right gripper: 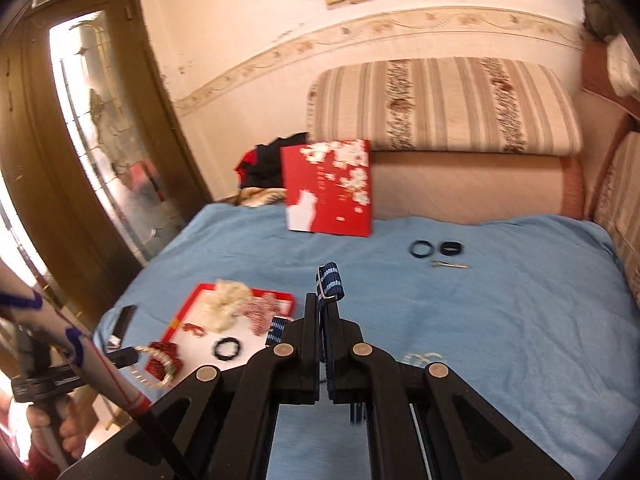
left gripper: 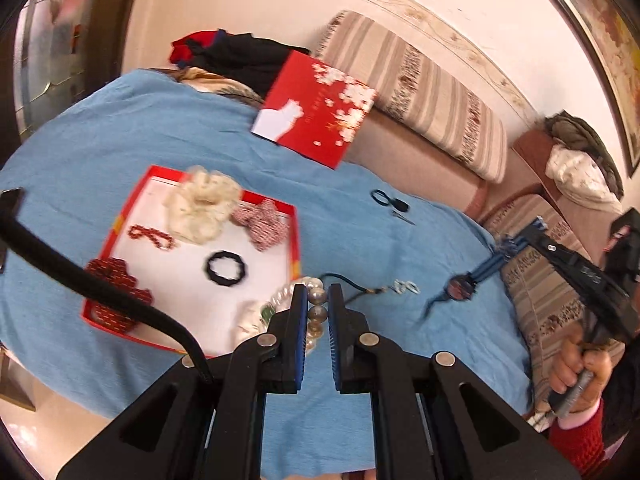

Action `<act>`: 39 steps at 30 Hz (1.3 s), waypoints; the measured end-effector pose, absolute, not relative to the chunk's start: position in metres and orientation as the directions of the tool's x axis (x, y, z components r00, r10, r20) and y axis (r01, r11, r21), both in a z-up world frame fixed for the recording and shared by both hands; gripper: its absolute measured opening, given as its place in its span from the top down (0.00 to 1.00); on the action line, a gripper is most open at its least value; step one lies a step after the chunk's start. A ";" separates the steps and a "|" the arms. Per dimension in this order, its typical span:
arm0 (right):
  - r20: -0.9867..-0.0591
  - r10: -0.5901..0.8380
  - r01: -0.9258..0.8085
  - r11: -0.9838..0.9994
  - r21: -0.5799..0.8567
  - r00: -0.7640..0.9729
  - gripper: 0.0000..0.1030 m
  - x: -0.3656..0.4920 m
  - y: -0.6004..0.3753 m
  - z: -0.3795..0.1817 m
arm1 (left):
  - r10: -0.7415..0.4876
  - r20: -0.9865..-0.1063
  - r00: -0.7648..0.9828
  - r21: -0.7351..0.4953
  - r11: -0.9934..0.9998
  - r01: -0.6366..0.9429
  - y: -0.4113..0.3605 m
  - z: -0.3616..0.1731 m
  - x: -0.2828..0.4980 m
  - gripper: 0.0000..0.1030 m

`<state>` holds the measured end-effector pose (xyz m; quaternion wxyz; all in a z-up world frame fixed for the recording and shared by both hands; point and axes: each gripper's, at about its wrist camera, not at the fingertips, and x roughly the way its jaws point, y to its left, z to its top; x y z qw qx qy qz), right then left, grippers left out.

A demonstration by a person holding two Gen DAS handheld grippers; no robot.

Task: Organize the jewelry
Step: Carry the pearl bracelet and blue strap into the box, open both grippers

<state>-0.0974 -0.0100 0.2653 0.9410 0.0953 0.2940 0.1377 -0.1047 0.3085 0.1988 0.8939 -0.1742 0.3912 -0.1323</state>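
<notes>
The red tray (left gripper: pixel 100 248) on the blue blanket (left gripper: pixel 360 220) holds a red beaded bracelet (left gripper: pixel 151 237), a cream scrunchie (left gripper: pixel 200 204), a black hair tie (left gripper: pixel 227 267) and a checked bow (left gripper: pixel 262 220). Right of the tray, the left gripper (left gripper: pixel 318 312) pinches a pearl bracelet (left gripper: pixel 316 304) over its corner. Farther right, the right gripper (right gripper: pixel 322 320) clamps a striped watch (right gripper: pixel 329 280) above bare blanket.
</notes>
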 end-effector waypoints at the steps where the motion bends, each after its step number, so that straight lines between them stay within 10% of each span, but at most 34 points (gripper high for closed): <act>1: -0.524 0.333 -0.220 0.938 0.267 0.784 0.97 -0.096 -0.001 0.269 | -0.363 -0.659 0.659 -0.414 0.906 0.085 0.315 0.197 -0.101 0.91; 14: -0.529 0.477 -0.378 0.879 0.291 0.702 0.97 -0.048 0.122 0.285 | -0.233 -0.747 0.623 -0.359 0.930 -0.083 0.362 0.140 -0.057 0.91; 39: -0.812 0.354 -0.336 0.919 0.208 0.465 0.97 0.068 0.217 0.115 | -0.137 -0.805 0.578 -0.291 0.939 -0.183 0.382 0.085 -0.037 0.91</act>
